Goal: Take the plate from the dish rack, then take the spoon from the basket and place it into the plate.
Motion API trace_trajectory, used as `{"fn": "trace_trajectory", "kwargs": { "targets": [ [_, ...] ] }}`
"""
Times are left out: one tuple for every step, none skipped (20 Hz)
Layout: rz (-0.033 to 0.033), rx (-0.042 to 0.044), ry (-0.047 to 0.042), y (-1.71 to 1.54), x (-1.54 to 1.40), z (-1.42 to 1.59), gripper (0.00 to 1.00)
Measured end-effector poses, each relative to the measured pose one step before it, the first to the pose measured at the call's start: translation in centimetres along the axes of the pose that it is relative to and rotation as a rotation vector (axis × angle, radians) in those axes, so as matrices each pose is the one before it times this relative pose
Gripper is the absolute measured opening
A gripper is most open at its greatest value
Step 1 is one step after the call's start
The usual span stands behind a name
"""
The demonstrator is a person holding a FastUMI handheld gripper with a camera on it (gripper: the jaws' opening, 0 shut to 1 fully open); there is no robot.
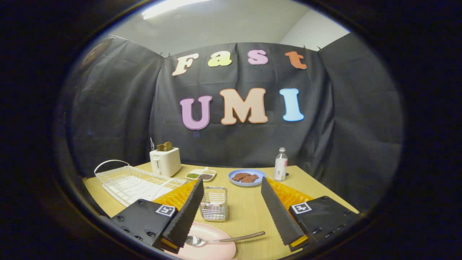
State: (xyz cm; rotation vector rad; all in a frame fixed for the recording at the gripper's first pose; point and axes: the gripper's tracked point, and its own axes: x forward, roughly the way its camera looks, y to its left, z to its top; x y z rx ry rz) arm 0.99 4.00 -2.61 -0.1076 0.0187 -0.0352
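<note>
Spoon point(220, 240) resting on the pink plate point(211, 247), my gripper point(232, 213) spread wide, holding nothing.
I see its bowl on the plate between my fingers, handle overhanging the table point(249, 209); basket point(214, 203) just ahead, dish rack point(133, 180) at the table's left edge.

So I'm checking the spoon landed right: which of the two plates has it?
The pink plate between the open gripper fingers holds the spoon bowl, its handle overhanging the rim. The blue plate farther back carries brown food pieces.
</note>
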Motion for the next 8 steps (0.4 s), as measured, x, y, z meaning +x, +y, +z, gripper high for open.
{"fn": "trace_trajectory", "kwargs": {
  "targets": [
    [-0.00481, -0.00124, 0.00178, -0.029, 0.021, -0.023, 1.00],
    [-0.00434, -0.00395, 0.00022, -0.013, 0.047, -0.044, 1.00],
    [-0.00053, -0.00483, -0.00087, 0.071, -0.058, 0.056, 1.00],
    [0.00210, -0.00471, 0.00036, 0.261, -0.119, -0.027, 1.00],
    [0.00461, -0.00371, 0.00163, 0.218, -0.076, 0.008, 1.00],
    [0.00414, -0.00273, 0.00000, 0.281, -0.023, 0.022, 1.00],
    [0.00298, -0.00196, -0.00063, 0.187, -0.046, 0.049, 1.00],
    [0.00264, -0.00239, 0.00109, 0.101, 0.048, -0.012, 1.00]
  ]
}}
